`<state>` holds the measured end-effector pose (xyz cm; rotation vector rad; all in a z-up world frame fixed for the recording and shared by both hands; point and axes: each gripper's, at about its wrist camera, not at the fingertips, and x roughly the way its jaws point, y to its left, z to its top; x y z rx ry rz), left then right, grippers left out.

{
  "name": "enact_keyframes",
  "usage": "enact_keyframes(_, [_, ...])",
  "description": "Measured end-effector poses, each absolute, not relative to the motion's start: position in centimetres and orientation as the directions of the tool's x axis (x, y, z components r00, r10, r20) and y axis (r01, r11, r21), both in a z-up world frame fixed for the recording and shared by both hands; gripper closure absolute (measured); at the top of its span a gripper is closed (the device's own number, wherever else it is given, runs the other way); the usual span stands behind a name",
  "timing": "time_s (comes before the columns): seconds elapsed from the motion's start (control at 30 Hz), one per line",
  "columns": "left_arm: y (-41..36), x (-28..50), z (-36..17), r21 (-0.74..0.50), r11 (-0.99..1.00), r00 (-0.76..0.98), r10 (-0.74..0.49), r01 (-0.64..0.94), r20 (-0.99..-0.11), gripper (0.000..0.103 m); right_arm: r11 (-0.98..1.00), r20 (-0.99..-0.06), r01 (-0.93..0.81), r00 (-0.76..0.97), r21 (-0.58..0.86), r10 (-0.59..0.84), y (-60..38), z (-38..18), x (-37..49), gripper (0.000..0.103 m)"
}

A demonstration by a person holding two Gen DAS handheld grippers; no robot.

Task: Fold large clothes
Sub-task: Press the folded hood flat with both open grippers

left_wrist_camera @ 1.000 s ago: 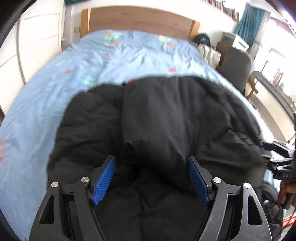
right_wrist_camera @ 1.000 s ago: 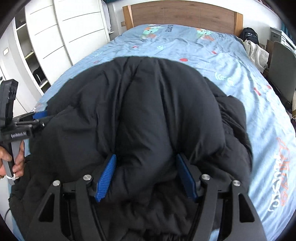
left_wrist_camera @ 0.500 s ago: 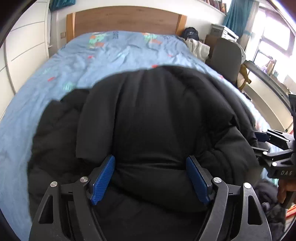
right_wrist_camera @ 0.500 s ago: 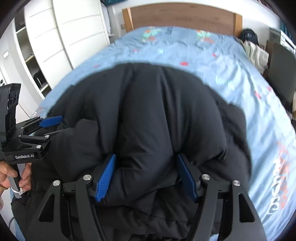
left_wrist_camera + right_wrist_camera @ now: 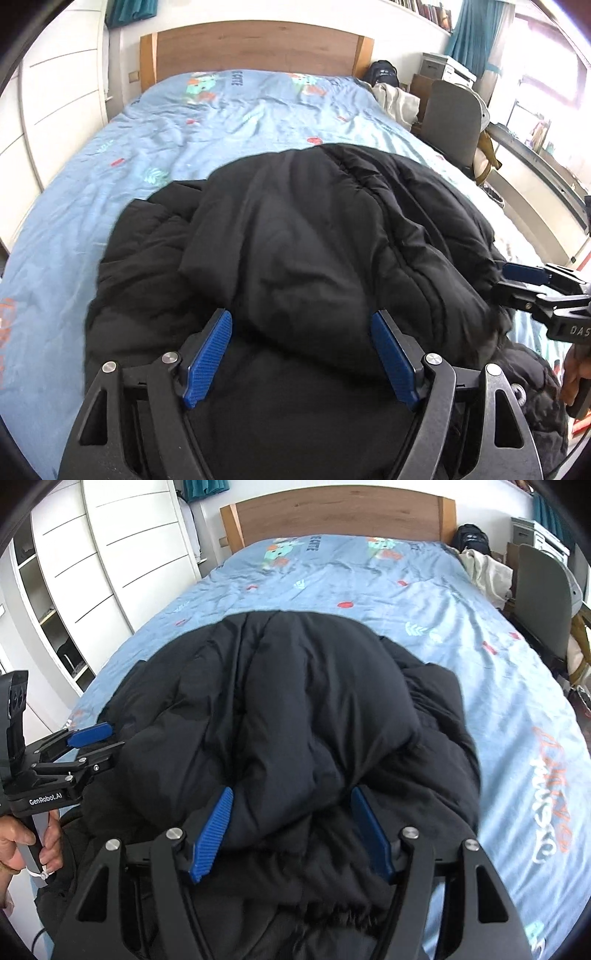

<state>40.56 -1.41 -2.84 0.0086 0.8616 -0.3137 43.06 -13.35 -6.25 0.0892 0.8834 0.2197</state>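
Blue cotton bed (image 5: 92, 206); puffy quilted black jacket (image 5: 303, 236) mounded on top.

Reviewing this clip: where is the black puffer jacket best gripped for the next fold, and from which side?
Probably the thick folded edge nearest the foot of the bed, approached from there: the black puffer jacket bulges into each gripper's jaws, left gripper and right gripper.

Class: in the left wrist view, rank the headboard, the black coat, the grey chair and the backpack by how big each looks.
1. black coat, though nearness to the camera inflates it
2. headboard
3. grey chair
4. backpack
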Motion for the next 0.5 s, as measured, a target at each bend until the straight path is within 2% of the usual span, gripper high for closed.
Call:
enact_keyframes(0.27, [2.1,35.5,0.3,-0.139,0.963,0.638,-0.258,0.232,-0.725,0.026,0.979,-0.741,-0.119,0.641,0.163,0.201,-14.0,-2.0,36.4,0.038])
enact_keyframes(0.5, [5.9,28.9,1.5,-0.139,0.966,0.658,-0.250,0.216,-0.710,0.026,0.985,-0.750,-0.066,0.641,0.158,0.163,-15.8,-0.5,29.2,0.037])
